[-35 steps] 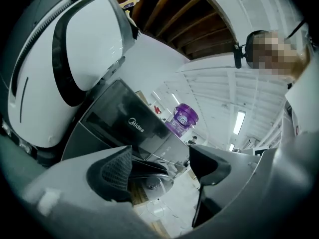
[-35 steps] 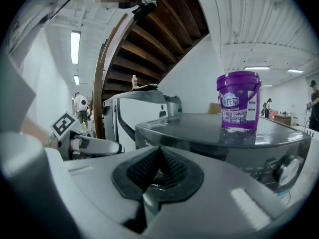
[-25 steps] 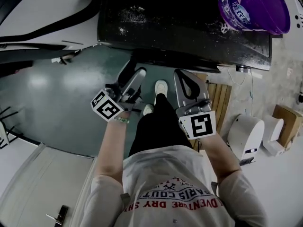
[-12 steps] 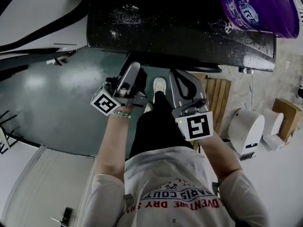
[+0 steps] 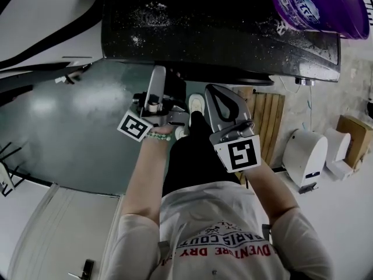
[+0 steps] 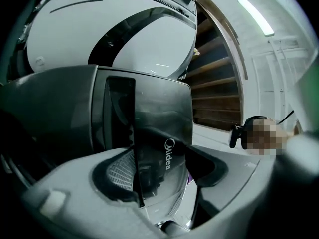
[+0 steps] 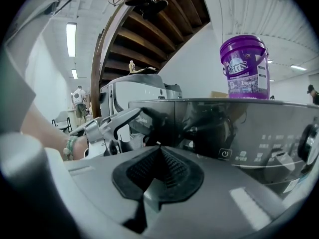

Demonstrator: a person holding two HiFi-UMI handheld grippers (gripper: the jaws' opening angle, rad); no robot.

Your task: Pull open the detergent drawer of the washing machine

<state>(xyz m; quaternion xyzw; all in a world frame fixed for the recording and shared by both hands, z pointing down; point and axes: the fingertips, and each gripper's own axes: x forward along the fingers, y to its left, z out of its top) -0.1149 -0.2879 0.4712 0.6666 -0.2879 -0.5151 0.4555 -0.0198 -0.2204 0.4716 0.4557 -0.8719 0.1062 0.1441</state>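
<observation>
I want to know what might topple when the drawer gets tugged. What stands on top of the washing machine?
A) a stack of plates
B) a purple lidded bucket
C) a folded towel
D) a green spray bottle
B: a purple bucket with its lid on stands upright on top of the washing machine. In the head view it sits toward the machine's right end.

We read "Midea" on the washing machine front and a power sign on its control panel (the purple bucket label stays illegible).
</observation>
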